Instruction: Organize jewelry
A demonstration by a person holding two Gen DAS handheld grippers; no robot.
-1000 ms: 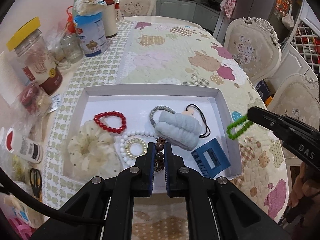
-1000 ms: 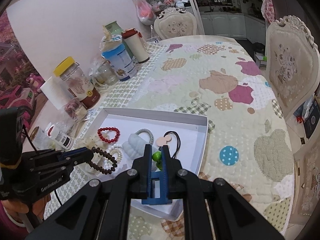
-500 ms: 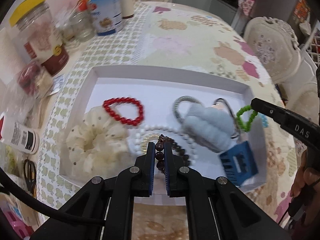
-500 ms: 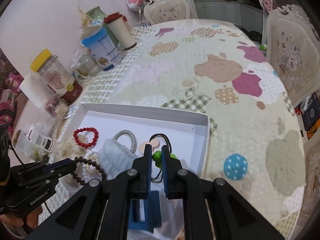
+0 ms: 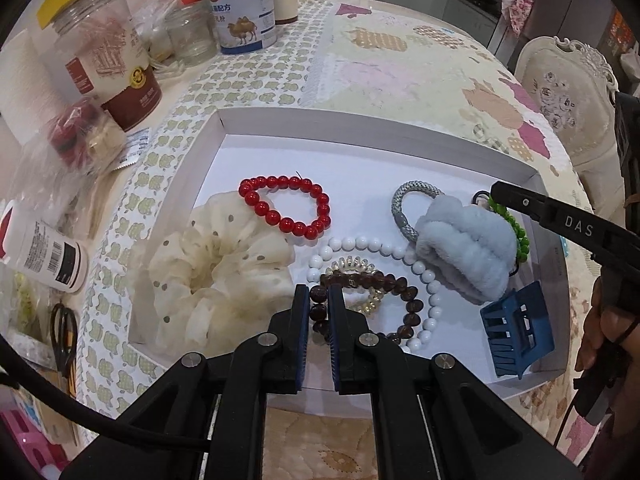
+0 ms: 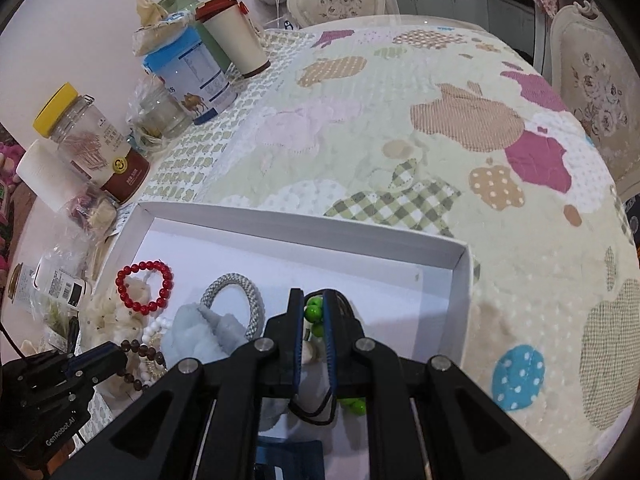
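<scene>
A white tray (image 5: 360, 122) holds a red bead bracelet (image 5: 286, 206), a cream scrunchie (image 5: 218, 264), a white bead bracelet (image 5: 420, 268), a grey cord band (image 5: 404, 210), a pale blue fluffy scrunchie (image 5: 468, 248) and a blue hair claw (image 5: 516, 334). My left gripper (image 5: 319, 300) is shut on a brown bead bracelet (image 5: 412, 304) that lies low over the white beads. My right gripper (image 6: 312, 306) is shut on a green bead bracelet (image 6: 314, 314) inside the tray's right end, by the fluffy scrunchie (image 6: 200, 336). The green beads (image 5: 520, 236) show behind the right gripper in the left wrist view.
Jars, a blue-lidded tin (image 5: 240, 4), a cup, bags and a white bottle (image 5: 44, 252) crowd the table's left side. Scissors (image 5: 64, 332) lie at the left edge. The patterned tablecloth (image 6: 440, 120) stretches beyond the tray. Chairs stand around the table.
Both grippers came down into the tray. The brown bracelet now rests over the white beads, and the green bracelet moved from outside the right rim to inside it.
</scene>
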